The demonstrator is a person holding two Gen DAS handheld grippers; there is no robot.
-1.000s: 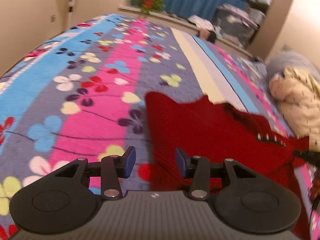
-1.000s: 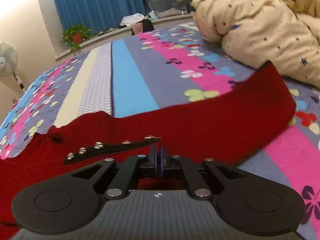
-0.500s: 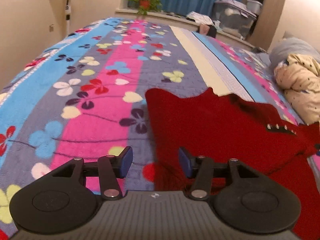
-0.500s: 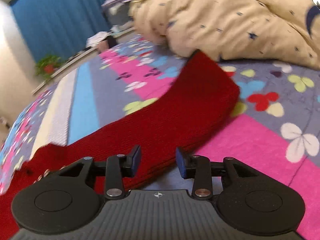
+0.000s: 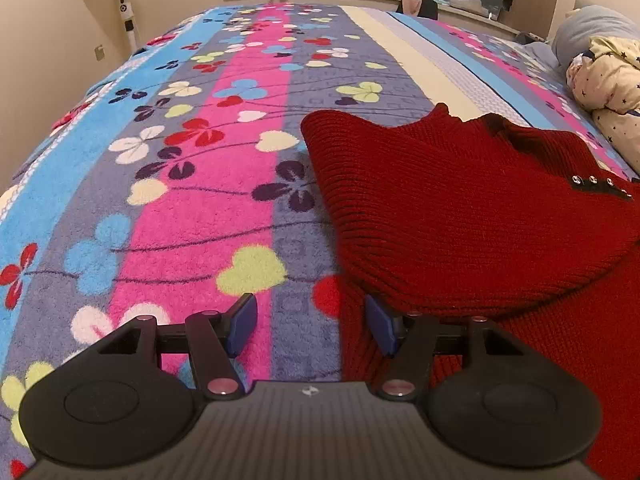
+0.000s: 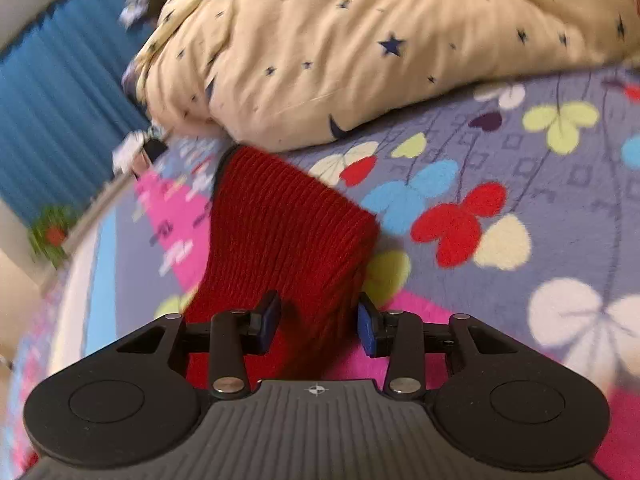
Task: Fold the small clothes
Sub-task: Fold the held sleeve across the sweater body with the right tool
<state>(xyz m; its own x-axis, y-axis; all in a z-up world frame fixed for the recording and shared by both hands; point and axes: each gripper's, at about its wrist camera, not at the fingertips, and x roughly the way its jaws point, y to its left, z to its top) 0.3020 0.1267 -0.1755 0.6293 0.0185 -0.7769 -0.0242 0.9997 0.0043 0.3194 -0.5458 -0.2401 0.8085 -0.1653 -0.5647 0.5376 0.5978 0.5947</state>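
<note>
Ribbed knit red sweater (image 5: pixel 460 200) on fuzzy fleece blanket (image 5: pixel 192 208)

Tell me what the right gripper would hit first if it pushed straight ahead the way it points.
Most likely the red knit sleeve: it lies between the right gripper's open pads and stretches ahead. Beyond its cuff sits the cream star-print duvet; depth is uncertain.

Each tool has a ribbed dark grey body with a small white compass-like mark at its front edge. Two round black discs sit at 9 and 3 o'clock. Black link arms with silver rivets carry blue pads. Left tool (image 5: pixel 312 328) and right tool (image 6: pixel 318 326) look alike.
</note>
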